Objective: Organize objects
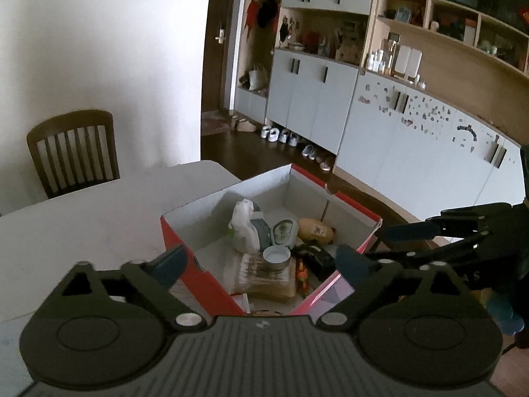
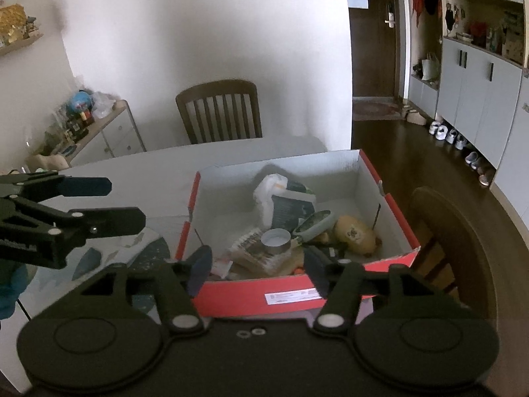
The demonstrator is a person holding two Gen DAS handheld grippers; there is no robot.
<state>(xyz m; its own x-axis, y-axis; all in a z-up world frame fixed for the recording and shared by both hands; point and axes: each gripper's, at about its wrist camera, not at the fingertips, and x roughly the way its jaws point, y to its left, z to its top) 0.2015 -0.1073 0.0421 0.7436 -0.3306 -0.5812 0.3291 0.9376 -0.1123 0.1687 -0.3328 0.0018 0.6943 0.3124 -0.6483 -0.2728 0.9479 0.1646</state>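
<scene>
A red cardboard box (image 1: 185,248) with a white inside stands on the white table (image 1: 82,218); it also shows in the right wrist view (image 2: 297,297). Inside lie a white plastic bag (image 1: 244,225), a round tin (image 1: 276,256), a brown pouch (image 1: 315,230), a magnifier-like oval (image 1: 282,231) and a stack of cards (image 1: 261,278). My left gripper (image 1: 261,264) is open and empty just above the box's near corner. My right gripper (image 2: 258,264) is open and empty over the box's near wall. Each gripper shows in the other's view, the right (image 1: 429,231) and the left (image 2: 82,205).
A wooden chair (image 2: 220,112) stands behind the table at the wall. A second chair (image 2: 456,241) is at the table's right side. A patterned mat (image 2: 139,251) lies left of the box. A sideboard with clutter (image 2: 82,122) is at the far left. Cabinets (image 1: 330,99) line the room.
</scene>
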